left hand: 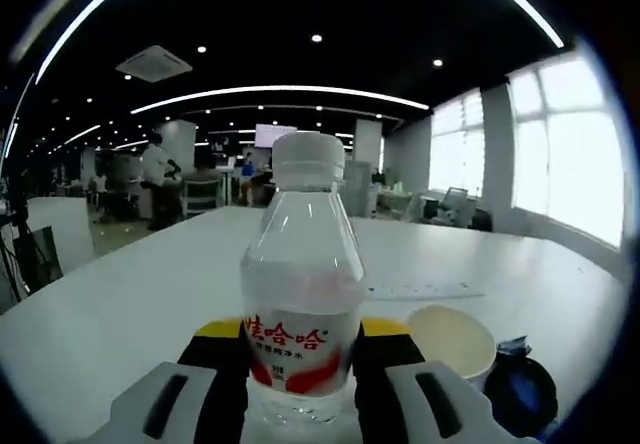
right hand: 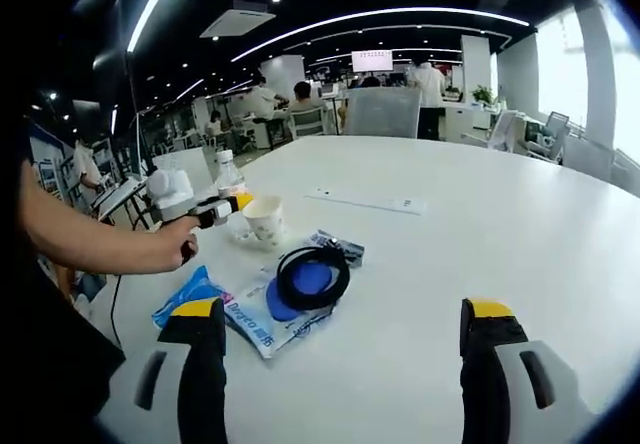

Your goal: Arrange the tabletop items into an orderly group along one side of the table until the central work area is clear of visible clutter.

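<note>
Presently the left gripper (left hand: 300, 404) stands with its 2 jaws closed against the lower body of a clear water bottle (left hand: 300, 304), which is upright with its white cap on; in the right gripper view the same bottle (right hand: 229, 176) sits at the far left part of the white table (right hand: 480, 224), beside a paper cup (right hand: 264, 220).

The right gripper (right hand: 340, 364) is wide open and holds nothing, hovering over bare tabletop.

Between cup and right gripper lie a coiled black cable (right hand: 312, 274) on a blue pouch and a blue-and-white packet (right hand: 235, 309). A long ruler (right hand: 365, 201) lies farther out.

Handling judgement:
- Bottle: thin-walled plastic, smooth, appears mostly full, so moderately heavy; it may dent or slip. The grip low on the label band looks sound.
- Cup: light, easily crushed; take it by the rim wall gently.
- Cable: limp; pinch across the coil.
- Packet: soft, flat; lift by an edge.
</note>
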Tool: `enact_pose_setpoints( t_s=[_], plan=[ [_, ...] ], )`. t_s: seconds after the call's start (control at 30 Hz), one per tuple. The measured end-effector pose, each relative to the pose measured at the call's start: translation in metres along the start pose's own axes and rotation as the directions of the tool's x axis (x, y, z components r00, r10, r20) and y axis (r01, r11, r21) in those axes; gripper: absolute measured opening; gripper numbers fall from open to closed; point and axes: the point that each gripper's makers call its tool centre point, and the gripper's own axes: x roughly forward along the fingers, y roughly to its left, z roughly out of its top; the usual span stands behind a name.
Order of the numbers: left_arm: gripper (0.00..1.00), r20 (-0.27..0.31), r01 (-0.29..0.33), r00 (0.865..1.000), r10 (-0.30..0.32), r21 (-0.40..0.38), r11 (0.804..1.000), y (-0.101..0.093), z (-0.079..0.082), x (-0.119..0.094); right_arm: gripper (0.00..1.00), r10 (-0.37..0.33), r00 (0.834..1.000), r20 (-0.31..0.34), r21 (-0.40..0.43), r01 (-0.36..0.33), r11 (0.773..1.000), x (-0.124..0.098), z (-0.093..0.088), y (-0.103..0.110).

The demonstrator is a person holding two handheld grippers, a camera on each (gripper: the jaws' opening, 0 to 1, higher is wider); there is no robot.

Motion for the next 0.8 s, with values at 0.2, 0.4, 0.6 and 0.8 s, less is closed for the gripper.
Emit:
enact_pose_setpoints(
  t_s=[0.2, 0.4, 0.6, 0.8],
  plan=[
    [0.39, -0.003, -0.045, 0.999, 0.045, 0.029, 0.999, -0.001, -0.001, -0.003, 0.93, 0.003, 1.000, 0.005, -0.001, -0.003, 1.000, 0.000, 0.000, 0.003],
    [0.40, -0.019, -0.068, 0.997, 0.068, 0.004, 0.998, 0.009, -0.009, 0.003, 0.92, 0.009, 1.000, 0.003, -0.006, -0.009, 1.000, -0.001, -0.002, 0.005],
    [0.40, -0.012, -0.026, 1.000, 0.026, 0.010, 1.000, 0.012, -0.007, 0.011, 0.92, 0.013, 1.000, 0.004, -0.008, -0.013, 1.000, -0.001, -0.004, 0.006],
    [0.42, 0.018, 0.038, 0.999, -0.040, 0.085, 0.996, 0.010, 0.007, 0.010, 0.92, 0.022, 1.000, 0.015, -0.003, -0.022, 1.000, 0.000, -0.003, 0.010]
  ],
)
